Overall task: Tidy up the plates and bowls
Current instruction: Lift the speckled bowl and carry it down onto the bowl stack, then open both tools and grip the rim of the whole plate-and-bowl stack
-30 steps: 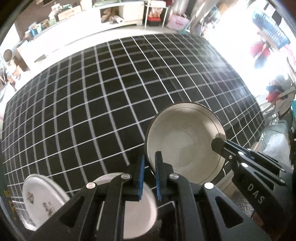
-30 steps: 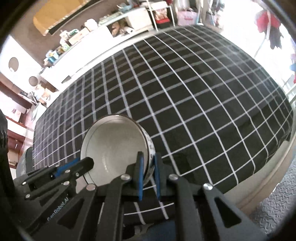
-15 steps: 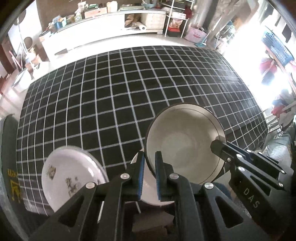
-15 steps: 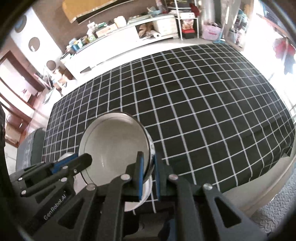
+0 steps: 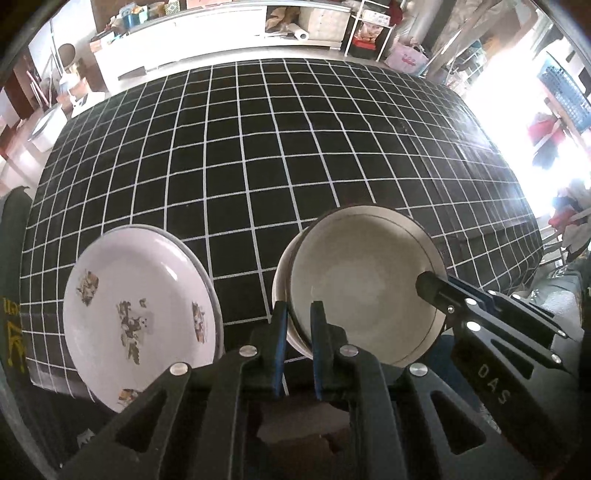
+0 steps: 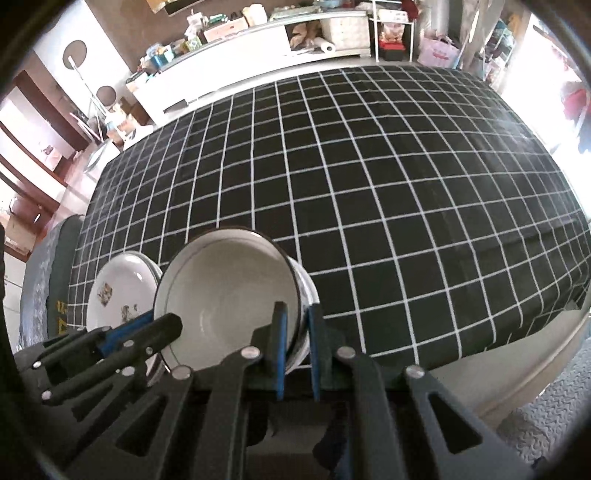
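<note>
A white bowl [image 5: 362, 288] with a dark rim is held in the air by both grippers. My left gripper [image 5: 297, 325] is shut on its left rim. My right gripper [image 6: 295, 325] is shut on its right rim; the bowl shows in the right wrist view [image 6: 229, 288] too. A second white bowl rim [image 5: 282, 273] shows just under it, at the table's near edge. A white plate with flower prints [image 5: 136, 310] lies on another plate at the near left of the table, and it shows in the right wrist view [image 6: 118, 288].
The table [image 5: 280, 147] has a black cloth with a white grid. A white counter with clutter [image 5: 221, 26] runs behind the table. Bright windows and shelves [image 5: 554, 92] are at the right. Grey floor matting [image 6: 546, 417] lies below the table's near edge.
Both grippers with the bowl have pulled back and up toward the table's near edge. The flower plate has come fully into view at the left.
</note>
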